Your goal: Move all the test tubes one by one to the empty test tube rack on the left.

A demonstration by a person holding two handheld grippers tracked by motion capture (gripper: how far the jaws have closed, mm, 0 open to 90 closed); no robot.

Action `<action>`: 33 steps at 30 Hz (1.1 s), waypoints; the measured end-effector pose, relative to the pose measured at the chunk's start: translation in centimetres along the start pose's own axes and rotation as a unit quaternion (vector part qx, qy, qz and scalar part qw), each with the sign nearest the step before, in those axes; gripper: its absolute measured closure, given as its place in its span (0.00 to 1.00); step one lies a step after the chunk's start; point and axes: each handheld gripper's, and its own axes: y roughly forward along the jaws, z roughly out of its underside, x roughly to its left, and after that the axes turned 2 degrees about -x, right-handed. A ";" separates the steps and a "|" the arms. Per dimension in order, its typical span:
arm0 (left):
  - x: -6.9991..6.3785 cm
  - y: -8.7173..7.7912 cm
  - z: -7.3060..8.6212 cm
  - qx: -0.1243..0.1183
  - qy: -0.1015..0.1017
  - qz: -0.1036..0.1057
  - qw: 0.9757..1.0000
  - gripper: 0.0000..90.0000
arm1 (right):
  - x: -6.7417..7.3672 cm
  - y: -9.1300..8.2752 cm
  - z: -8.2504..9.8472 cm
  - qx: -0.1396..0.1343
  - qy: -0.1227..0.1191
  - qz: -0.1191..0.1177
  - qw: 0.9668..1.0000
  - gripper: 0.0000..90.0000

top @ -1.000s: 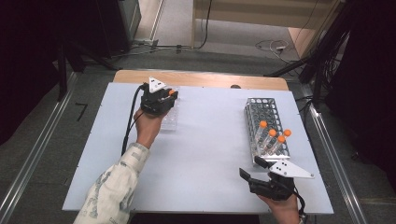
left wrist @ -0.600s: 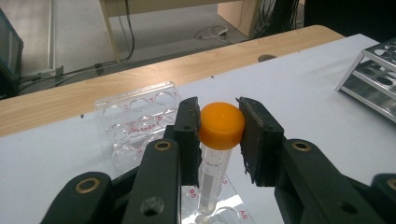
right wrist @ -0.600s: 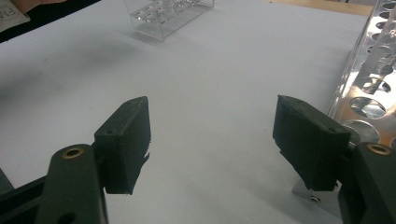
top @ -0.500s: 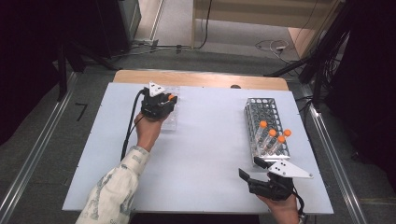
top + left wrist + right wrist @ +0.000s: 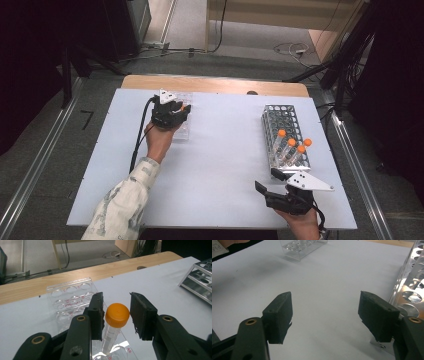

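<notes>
Your left gripper (image 5: 116,315) had just been loosening around the orange-capped tube (image 5: 115,325) standing in the clear rack (image 5: 70,296); your right gripper (image 5: 325,315), at five o'clock, gaped empty.

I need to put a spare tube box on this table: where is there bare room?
The widest bare stretch lies between the clear rack and the metal rack. The near left corner of the table is partly crossed by the sleeve. It is crowded by the right gripper.
</notes>
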 end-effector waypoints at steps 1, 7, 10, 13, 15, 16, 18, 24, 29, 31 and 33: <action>0.0 -0.1 0.0 -0.001 -0.002 0.001 1.000 0.67 | 0.0 0.0 0.0 -0.001 0.001 0.000 1.000 0.29; -0.2 -0.7 -0.1 -0.009 -0.006 -0.012 1.000 0.45 | -0.1 -0.1 0.0 -0.001 0.003 0.003 1.000 0.29; -0.5 -1.3 0.0 -0.016 -0.010 -0.009 1.000 0.35 | -0.2 -0.1 0.0 -0.002 0.003 0.006 1.000 0.29; -0.7 -2.1 0.4 -0.022 -0.014 -0.004 1.000 0.28 | -0.4 -0.2 0.0 -0.004 0.005 0.010 1.000 0.29; -0.8 -2.7 0.7 -0.027 -0.016 0.001 1.000 0.26 | -0.5 -0.3 0.0 -0.006 0.004 0.015 1.000 0.29; -0.9 -3.0 0.9 -0.030 -0.017 0.003 0.999 0.25 | -0.5 -0.4 0.0 -0.006 0.002 0.019 1.000 0.29; -1.0 -3.7 1.3 -0.035 -0.019 0.009 0.999 0.24 | -0.6 -0.5 0.0 -0.007 0.003 0.023 1.000 0.29; -1.1 -5.7 2.6 -0.047 -0.014 0.002 0.999 0.24 | -1.1 -1.0 -0.1 -0.015 0.006 0.036 0.999 0.30; -0.9 -7.1 3.9 -0.052 -0.022 0.005 0.998 0.24 | -1.6 -1.3 -0.2 -0.021 0.010 0.046 0.999 0.31; -0.9 -7.5 4.4 -0.050 -0.022 0.006 0.998 0.24 | -1.8 -1.5 -0.2 -0.023 0.011 0.049 0.998 0.31; -1.0 -7.9 5.0 -0.046 -0.017 0.003 0.999 0.23 | -1.9 -1.6 -0.2 -0.022 0.010 0.054 0.998 0.32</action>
